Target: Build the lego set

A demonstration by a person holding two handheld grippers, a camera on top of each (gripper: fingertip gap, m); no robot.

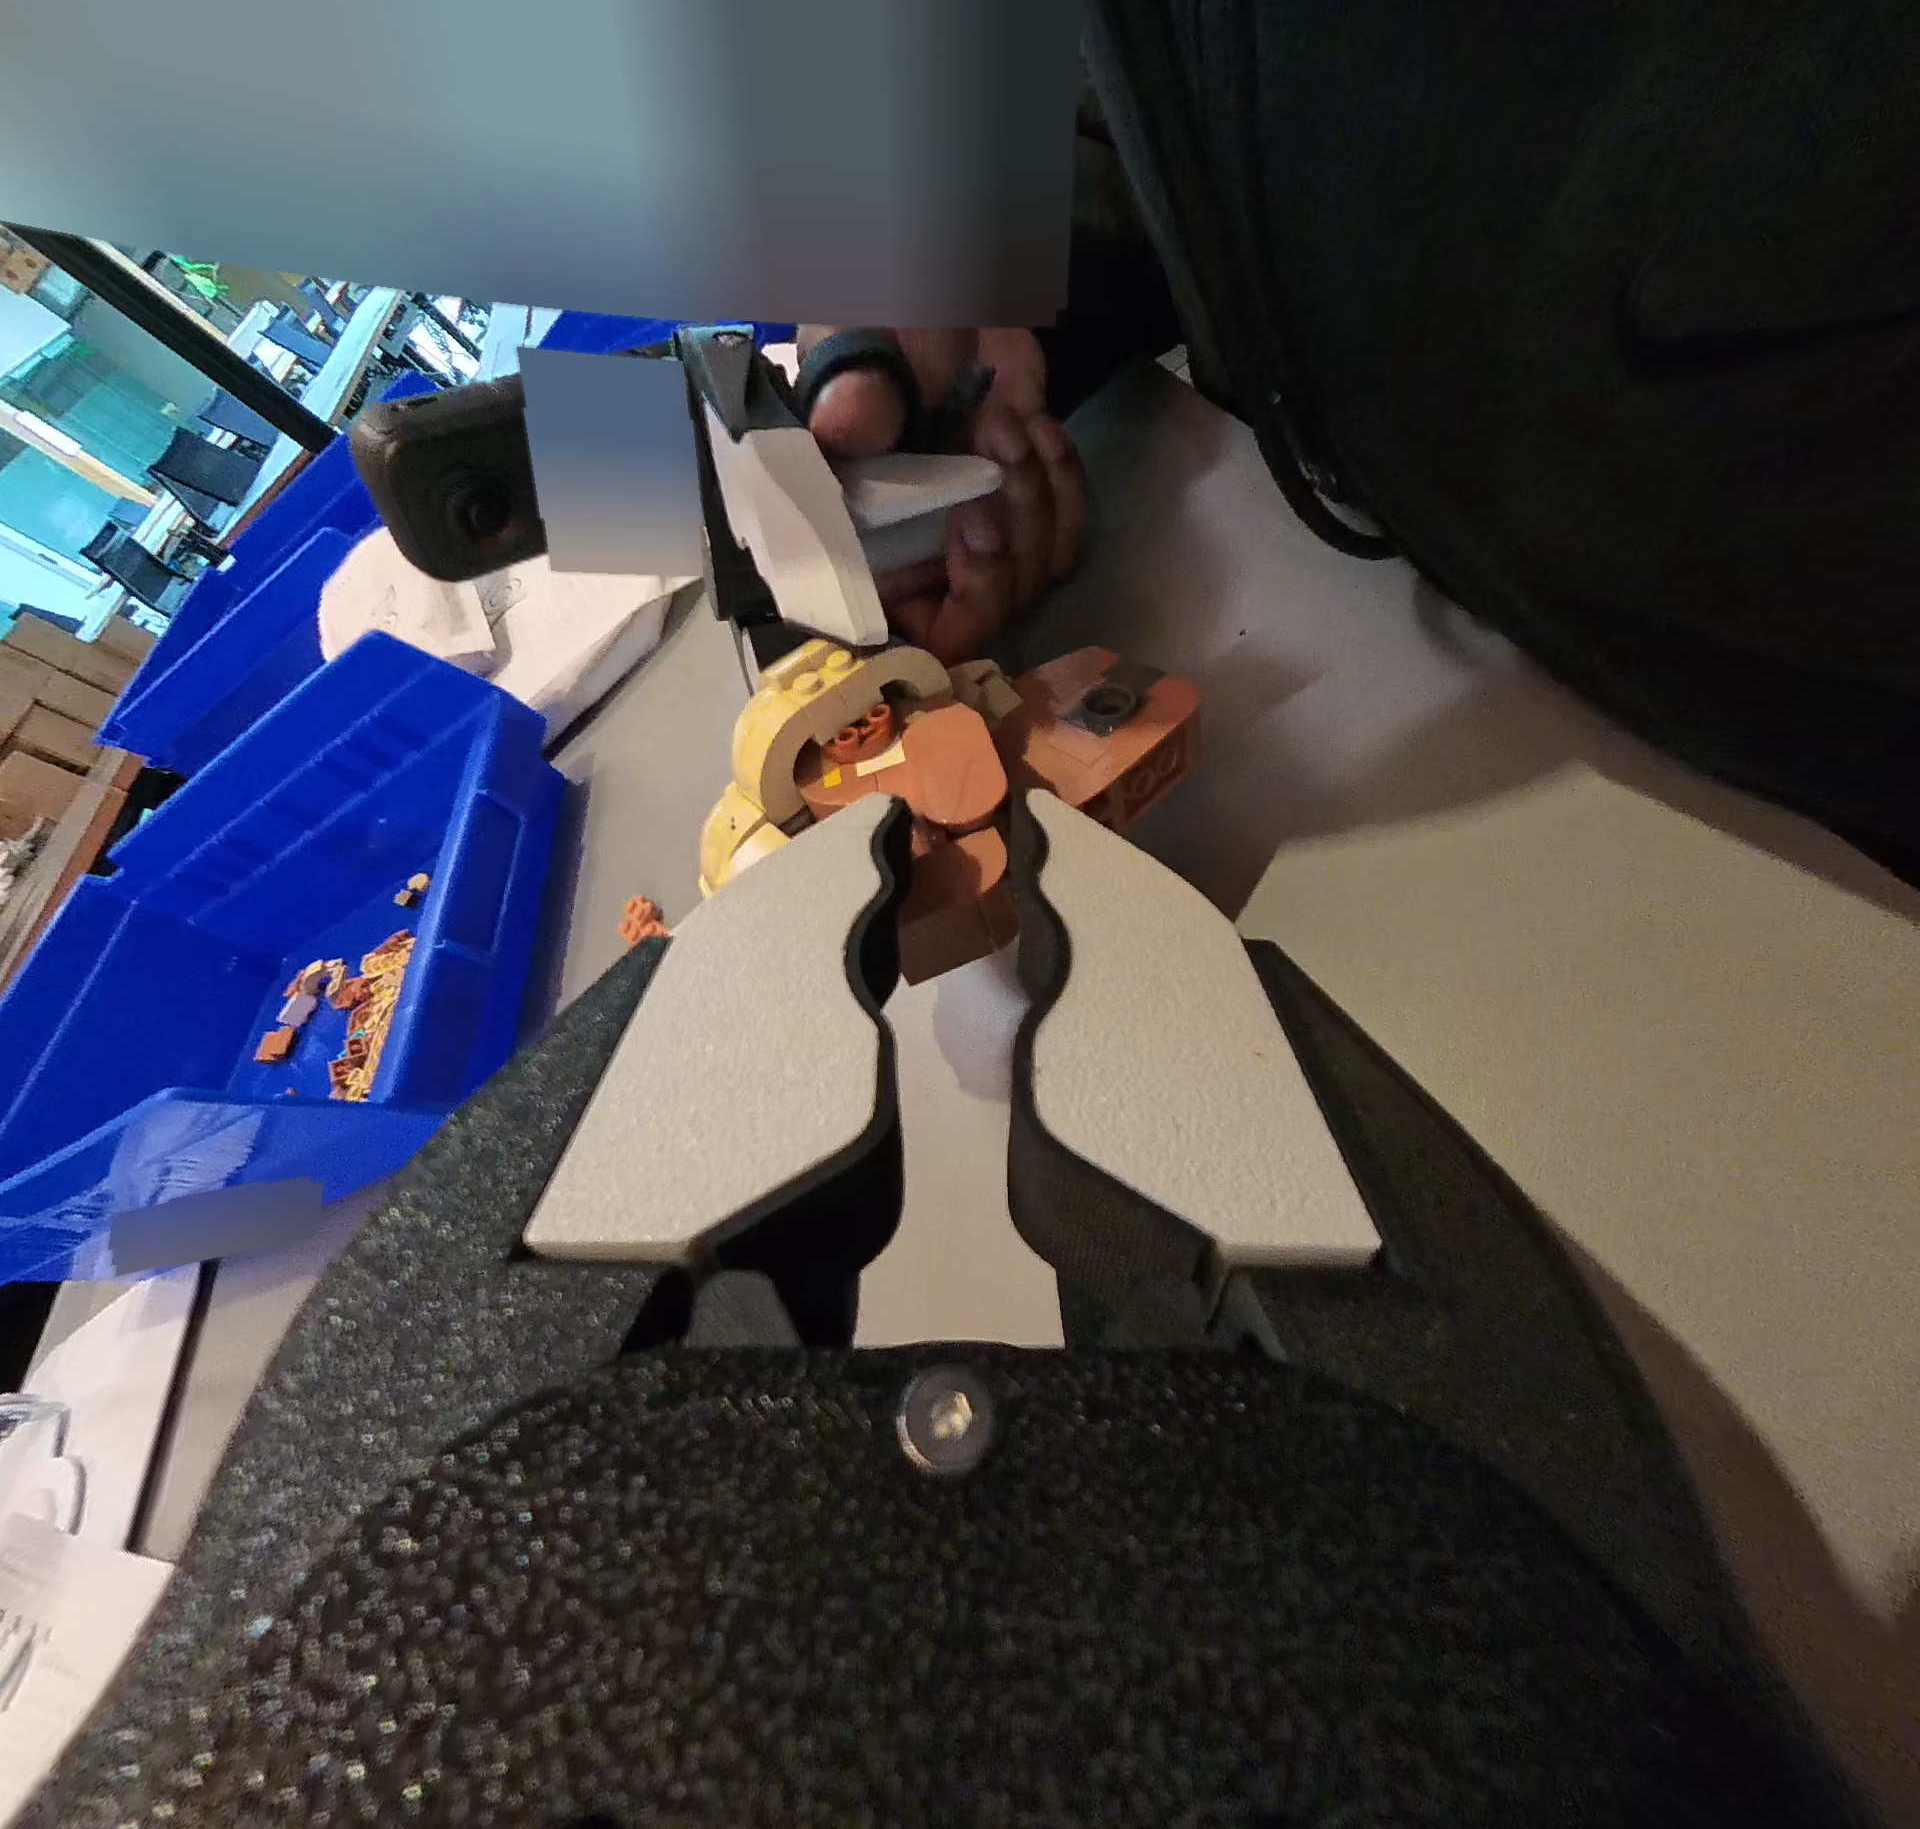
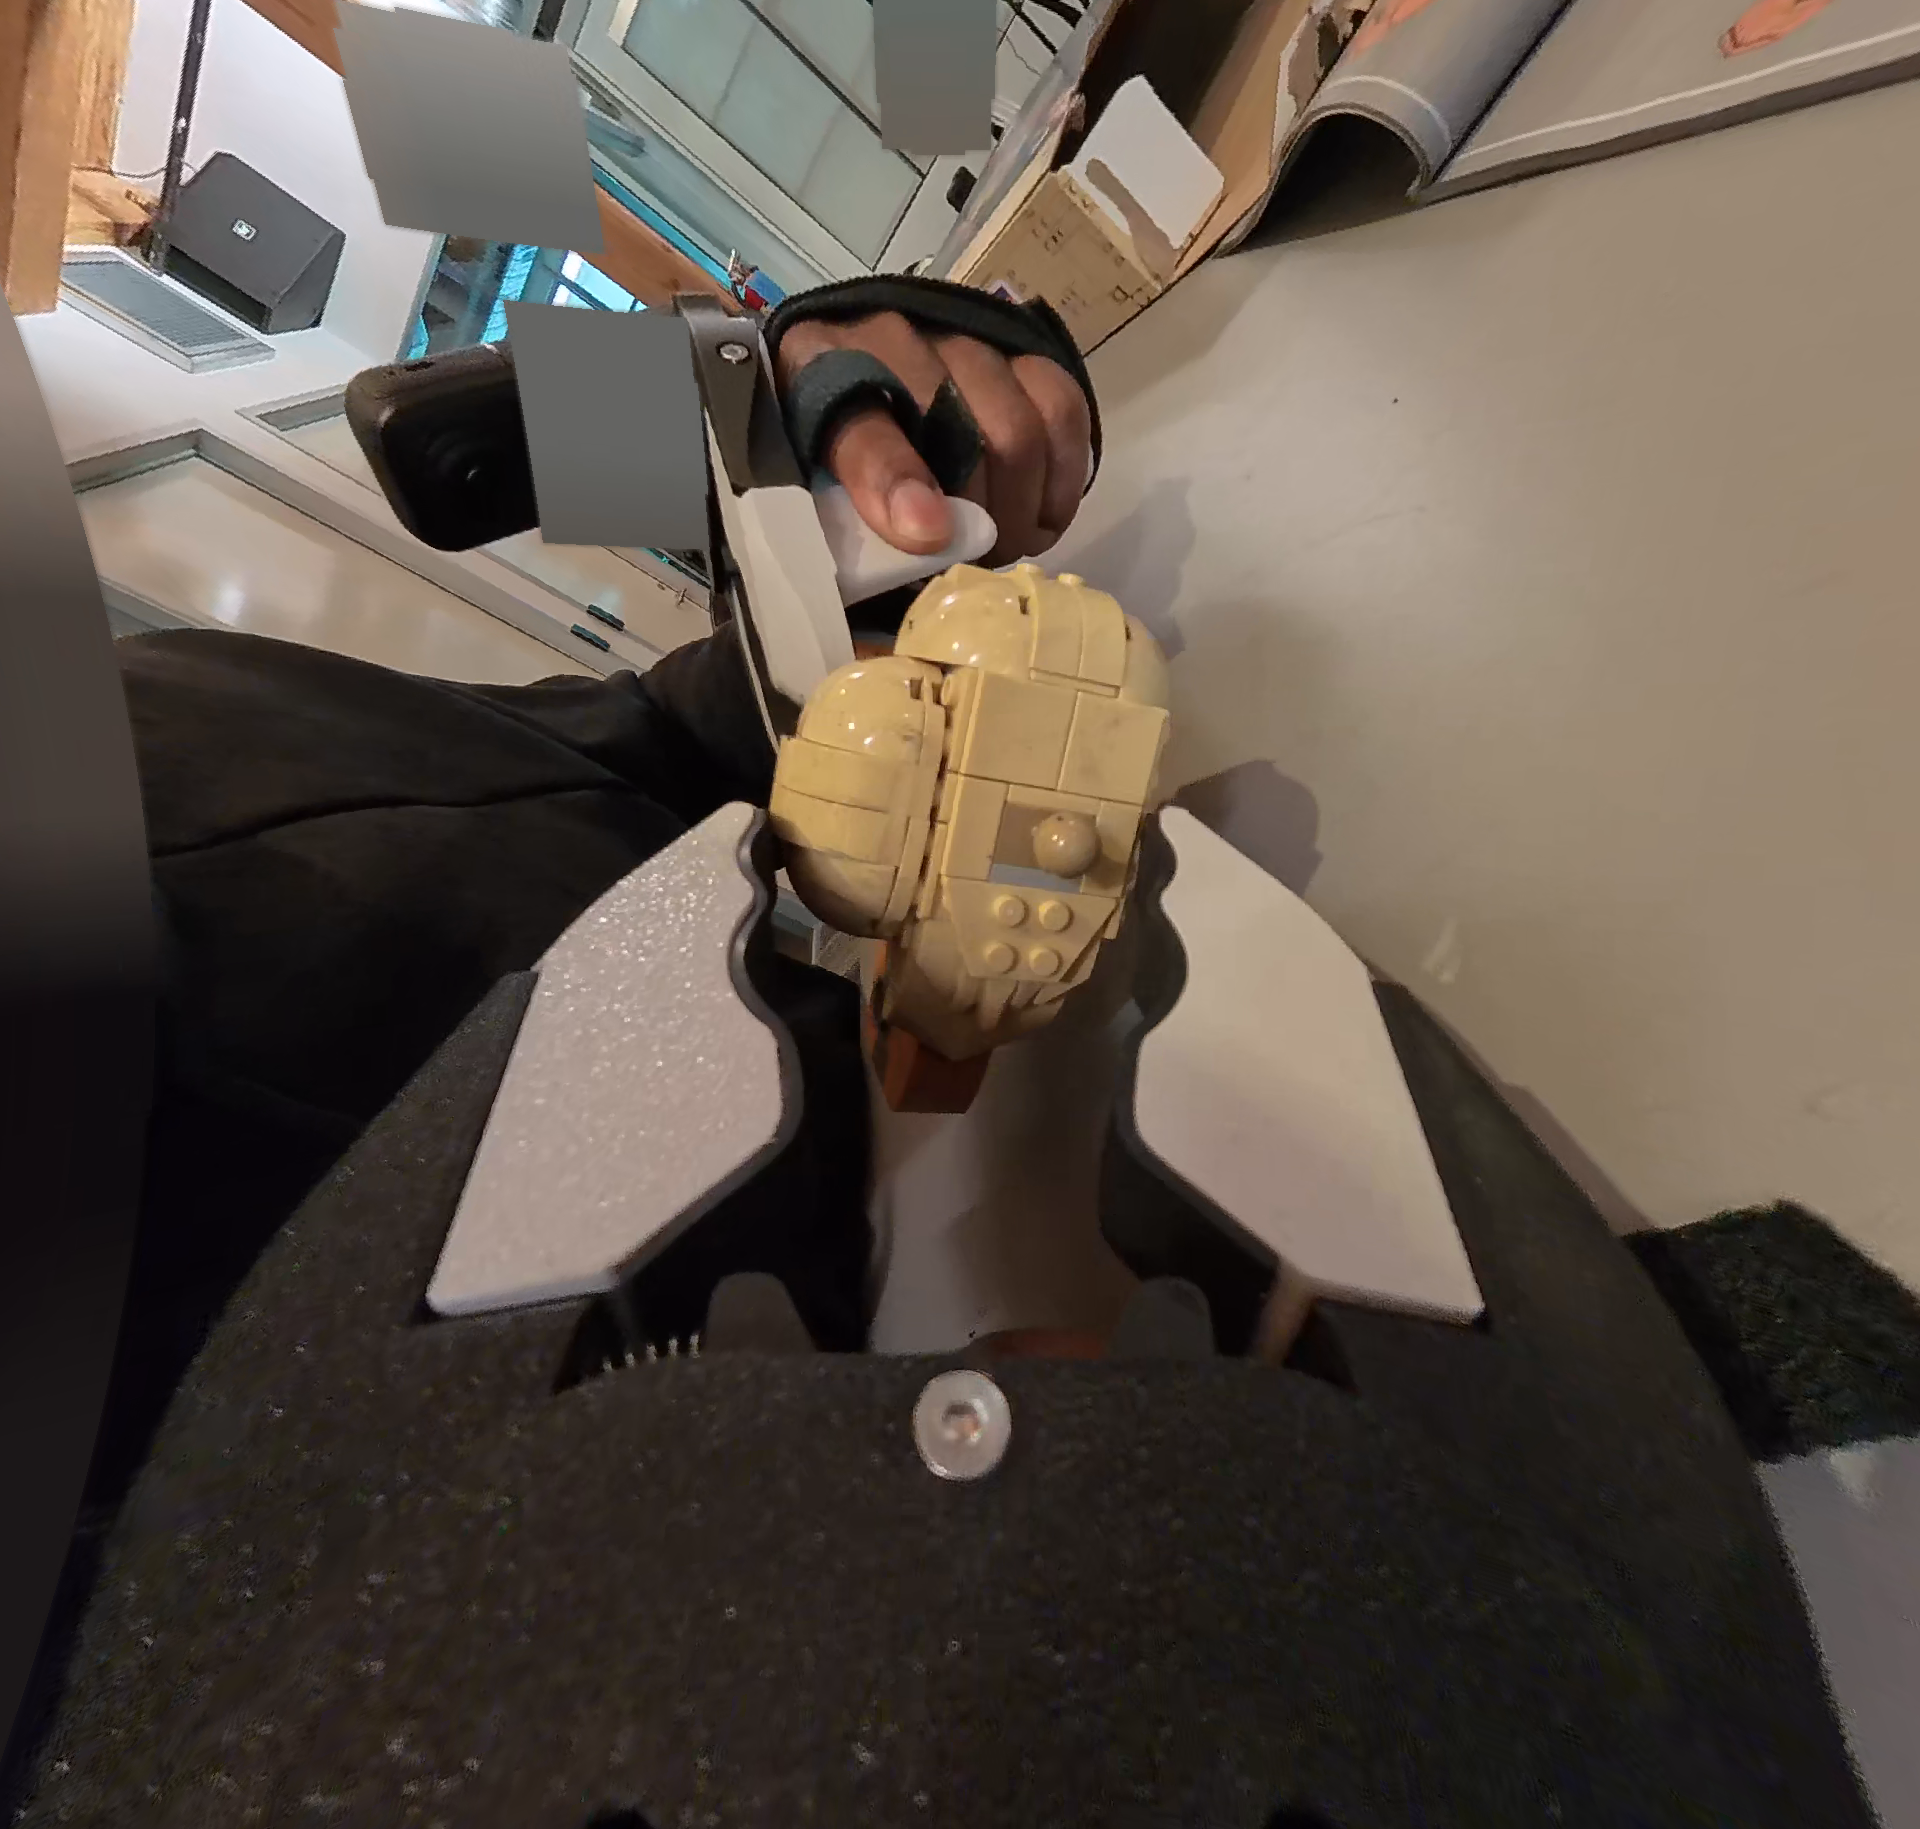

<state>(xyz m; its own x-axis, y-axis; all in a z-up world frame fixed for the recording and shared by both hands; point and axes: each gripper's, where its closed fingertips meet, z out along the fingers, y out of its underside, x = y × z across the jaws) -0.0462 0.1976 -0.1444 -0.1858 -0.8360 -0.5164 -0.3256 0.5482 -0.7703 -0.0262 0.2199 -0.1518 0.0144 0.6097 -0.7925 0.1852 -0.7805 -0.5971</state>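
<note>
We appear to be mid-assembly, both tools meeting on one half-built figure held above the pale table (image 1: 1558, 1000), and we judge the step in hand to be seating or aligning the brown part against the tan one. Our left gripper (image 1: 961, 844) has its jaws narrowed onto the reddish-brown section (image 1: 951, 844) of the model, the smooth sloped bricks pinched between the grey, grainy pads. Our right gripper (image 2: 961, 849) brackets the tan section (image 2: 977, 803), a lumpy mass of rounded domes, flat tiles and a small patch of exposed studs; its jaws stand fairly wide, the left pad touching the tan dome, though we cannot tell whether the right pad bears on the bricks, so a firm hold is uncertain. Another brown sub-assembly (image 1: 1117, 735) with a grey studded piece lies on the table just behind. Next we would need steady counter-pressure from both sides (glossy plastic slips easily on tilted slopes). Loose brown and tan pieces wait in the blue bin (image 1: 312, 896) beside us.
</note>
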